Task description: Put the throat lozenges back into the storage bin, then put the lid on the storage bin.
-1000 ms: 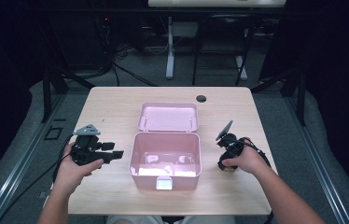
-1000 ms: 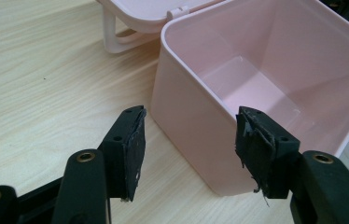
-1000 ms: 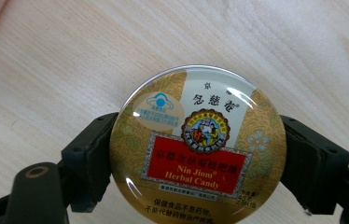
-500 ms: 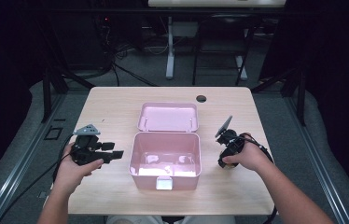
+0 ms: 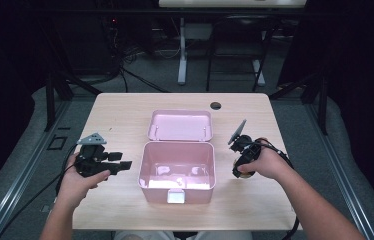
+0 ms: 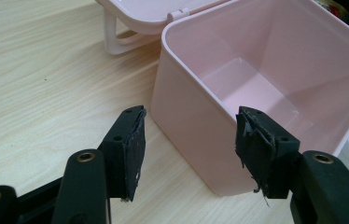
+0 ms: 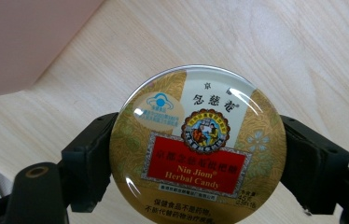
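the counter [image 5: 120,115] is a pale wood-grain top with a small dark hole [image 5: 215,105] near its far edge. in its middle sits the pink box [image 5: 177,170], open, its lid [image 5: 180,125] folded back flat behind it and a white latch [image 5: 176,196] on the near wall. in the left gripper view the inside looks bare.

compared with a second ago the box and the left hand-held gripper [image 6: 189,149] have not shifted; that one rests on the counter just left of the box, jaws spread apart with nothing between them, aimed at the box's near corner. the right hand-held gripper [image 5: 242,157] has lifted and edged slightly inward toward the box's right wall, and it is clamped on a round candy tin [image 7: 198,144] across its width, face toward the camera. i judge this as the carry step: the tin is picked up and on its way to the open box, not yet over the rim.

the tin's gold lid reads "nin jiom herbal candy" in a red panel, with chinese characters above and below, a round picture medallion and a small blue cloud sticker [image 7: 158,109]. "45g" seems printed at the lower right, too small to be sure.
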A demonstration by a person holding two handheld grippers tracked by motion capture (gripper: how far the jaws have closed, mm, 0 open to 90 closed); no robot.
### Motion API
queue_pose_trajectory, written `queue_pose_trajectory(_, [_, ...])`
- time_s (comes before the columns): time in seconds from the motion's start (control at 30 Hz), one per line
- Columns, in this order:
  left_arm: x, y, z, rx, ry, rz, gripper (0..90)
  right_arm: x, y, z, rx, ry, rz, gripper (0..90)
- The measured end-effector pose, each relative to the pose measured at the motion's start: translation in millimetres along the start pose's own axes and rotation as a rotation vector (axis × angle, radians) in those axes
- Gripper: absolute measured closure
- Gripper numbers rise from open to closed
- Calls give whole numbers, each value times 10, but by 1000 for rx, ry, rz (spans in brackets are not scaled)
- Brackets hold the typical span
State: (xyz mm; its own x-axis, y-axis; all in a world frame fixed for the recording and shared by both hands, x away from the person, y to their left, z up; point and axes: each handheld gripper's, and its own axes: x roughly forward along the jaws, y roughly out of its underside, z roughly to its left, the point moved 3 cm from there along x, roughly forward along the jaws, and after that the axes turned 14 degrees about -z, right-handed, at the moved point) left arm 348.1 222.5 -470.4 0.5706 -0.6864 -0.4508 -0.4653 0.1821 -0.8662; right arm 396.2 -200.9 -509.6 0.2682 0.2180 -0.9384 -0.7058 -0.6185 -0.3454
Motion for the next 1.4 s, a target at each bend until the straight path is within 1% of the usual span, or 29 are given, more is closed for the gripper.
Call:
queue_pose_trajectory(0.13, [-8,-3,5,4,0,1,429,-54,-37,21,-14,-5,-5,199])
queue_pose_trajectory(0.2, [-11,-5,4,3,1,3,430,-67,-44,23,-14,-5,-4,198])
queue_pose_trajectory(0.3, [-12,-8,-1,3,-4,-6,429,-101,-61,36,-21,-4,-7,199])
queue_pose_trajectory(0.33, [-13,-10,-1,2,-6,-8,429,-140,-81,51,-33,-8,-6,199])
queue_pose_trajectory(0.43, [-14,-9,-1,0,-8,-8,430,-216,-126,74,-44,-8,-3,199])
queue_pose_trajectory(0.5, [-14,-9,-1,5,-7,-6,430,-270,-165,93,-56,-7,-12,199])
queue_pose_trajectory(0.63, [-9,-10,-12,4,-5,-2,429,-335,-207,120,-77,-12,-20,199])
queue_pose_trajectory(0.73, [7,-4,-20,6,-6,-1,430,-363,-219,138,-75,-17,-18,199])
queue_pose_trajectory(0.83, [17,0,-25,7,-4,3,429,-418,-235,147,-97,-18,-17,199])
queue_pose_trajectory(0.97, [28,1,-28,9,-2,5,429,-489,-260,171,-106,-29,-26,199])
queue_pose_trajectory(1.03, [30,2,-28,10,-2,9,430,-524,-274,177,-119,-31,-24,199])
queue_pose_trajectory(1.2, [34,3,-34,11,0,10,430,-571,-301,215,-139,-47,-25,199])
queue_pose_trajectory(1.23, [34,3,-34,12,0,12,429,-583,-309,226,-144,-49,-14,199])
queue_pose_trajectory(1.33, [36,3,-36,11,-1,11,430,-592,-326,246,-171,-46,-2,199])
queue_pose_trajectory(1.37, [34,3,-35,11,1,13,430,-600,-337,265,-169,-45,2,199])
queue_pose_trajectory(1.4, [34,3,-33,11,2,12,430,-604,-348,273,-177,-44,-3,199])
